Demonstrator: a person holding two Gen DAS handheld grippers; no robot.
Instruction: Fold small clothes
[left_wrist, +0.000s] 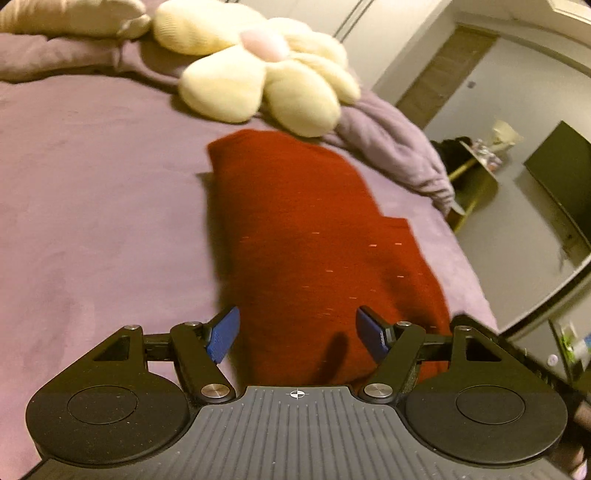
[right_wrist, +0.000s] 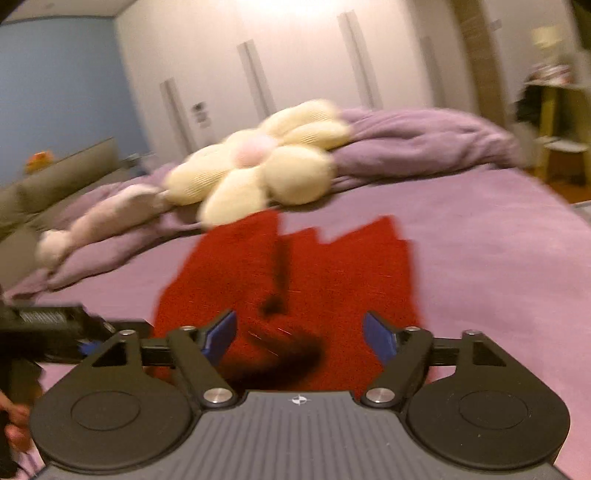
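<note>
One red garment (left_wrist: 314, 236) on bed (left_wrist: 92, 184), two claws spread, left claw (left_wrist: 298, 334), right claw (right_wrist: 299, 334)

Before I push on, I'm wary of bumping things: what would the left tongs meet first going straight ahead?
Probably the red garment, lying right before the open left tongs; beyond it sits the flower pillow.

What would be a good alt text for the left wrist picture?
A folded red garment lies on a purple bed, with the open left gripper just above its near end. A cream flower cushion sits behind it.
</note>
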